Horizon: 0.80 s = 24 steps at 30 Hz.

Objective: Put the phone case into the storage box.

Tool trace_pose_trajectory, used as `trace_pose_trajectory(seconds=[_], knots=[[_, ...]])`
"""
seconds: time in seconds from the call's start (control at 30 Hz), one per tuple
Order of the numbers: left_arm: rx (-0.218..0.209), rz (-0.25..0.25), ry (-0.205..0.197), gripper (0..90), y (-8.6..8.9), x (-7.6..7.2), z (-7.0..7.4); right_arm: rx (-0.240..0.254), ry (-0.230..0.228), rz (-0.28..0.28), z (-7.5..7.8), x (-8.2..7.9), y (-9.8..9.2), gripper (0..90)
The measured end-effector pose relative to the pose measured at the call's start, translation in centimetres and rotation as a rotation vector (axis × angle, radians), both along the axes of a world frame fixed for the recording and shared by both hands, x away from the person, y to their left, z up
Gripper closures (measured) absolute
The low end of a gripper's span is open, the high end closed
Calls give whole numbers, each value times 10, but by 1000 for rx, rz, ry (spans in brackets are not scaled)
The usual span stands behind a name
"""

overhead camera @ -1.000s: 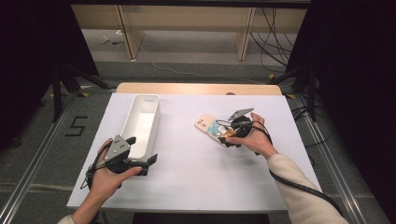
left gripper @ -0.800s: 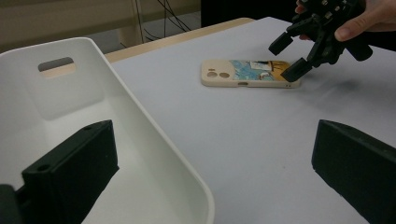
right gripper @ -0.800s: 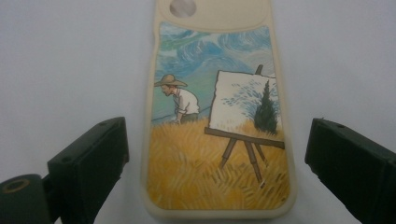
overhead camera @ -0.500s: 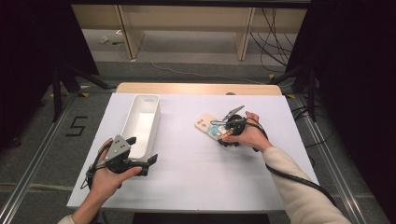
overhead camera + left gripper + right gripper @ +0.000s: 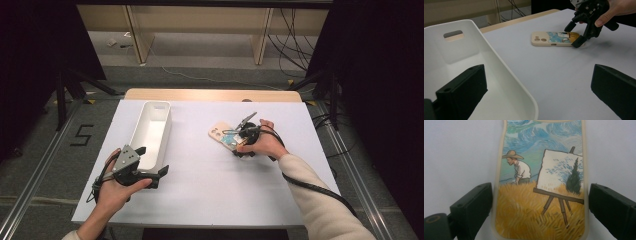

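Straddling the near end of a phone case (image 5: 540, 195) with the right gripper (image 5: 539, 202), jaws spread wide, one on each long side of the case. Leaving a thin gap between the right-hand jaw and the case's rim; sitting almost against the rim with the left-hand jaw, though contact cannot be told for sure. Not yet clenching on anything. Lying flat on the white table (image 5: 215, 175), picture side up, the case (image 5: 226, 136) stretching away from the jaws, with its camera cut-outs at the far end. Showing, between the jaws, a painted scene of a yellow field, a figure in a straw hat and an easel under a swirling blue sky.

Seen from the left gripper view, pressing one jaw tip of the right gripper (image 5: 580, 32) down at the end of the case (image 5: 554, 38), with the hand (image 5: 616, 10) wrapped around the tool from above.

Hovering low with the left gripper (image 5: 150, 172), also released and wide, holding nothing. Standing just beside and ahead of its left-hand jaw, a long white bin (image 5: 506, 75) with a slot handle in its far wall. Lying well ahead and to the right of these jaws, the case.
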State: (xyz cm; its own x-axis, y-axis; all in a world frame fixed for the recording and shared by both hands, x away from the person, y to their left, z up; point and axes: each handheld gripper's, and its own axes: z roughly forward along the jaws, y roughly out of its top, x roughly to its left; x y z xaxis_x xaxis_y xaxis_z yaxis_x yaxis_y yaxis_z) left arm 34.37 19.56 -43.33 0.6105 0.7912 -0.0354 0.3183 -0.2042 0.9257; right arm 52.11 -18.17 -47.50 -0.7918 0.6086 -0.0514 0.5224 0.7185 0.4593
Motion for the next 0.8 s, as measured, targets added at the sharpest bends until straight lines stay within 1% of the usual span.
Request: trace_pose_trajectory(seconds=[0.1,0.23,0.47,0.57,0.6,0.73,0.8], knots=[[1,-1,0,0,0,0,0,1,3,4,0,1,0,64],[2,-1,0,0,0,0,0,4,19,-6,-2,4,-1,42],[3,-2,0,0,0,0,0,1,45,-5,-2,7,-1,40],[3,-2,1,0,0,0,0,-14,58,3,-1,9,0,39],[2,-2,0,0,0,0,0,-27,61,11,0,11,2,38],[3,-4,1,0,0,0,0,-43,72,17,1,12,3,37],[2,-4,1,0,0,0,0,-44,74,17,1,12,4,37]])
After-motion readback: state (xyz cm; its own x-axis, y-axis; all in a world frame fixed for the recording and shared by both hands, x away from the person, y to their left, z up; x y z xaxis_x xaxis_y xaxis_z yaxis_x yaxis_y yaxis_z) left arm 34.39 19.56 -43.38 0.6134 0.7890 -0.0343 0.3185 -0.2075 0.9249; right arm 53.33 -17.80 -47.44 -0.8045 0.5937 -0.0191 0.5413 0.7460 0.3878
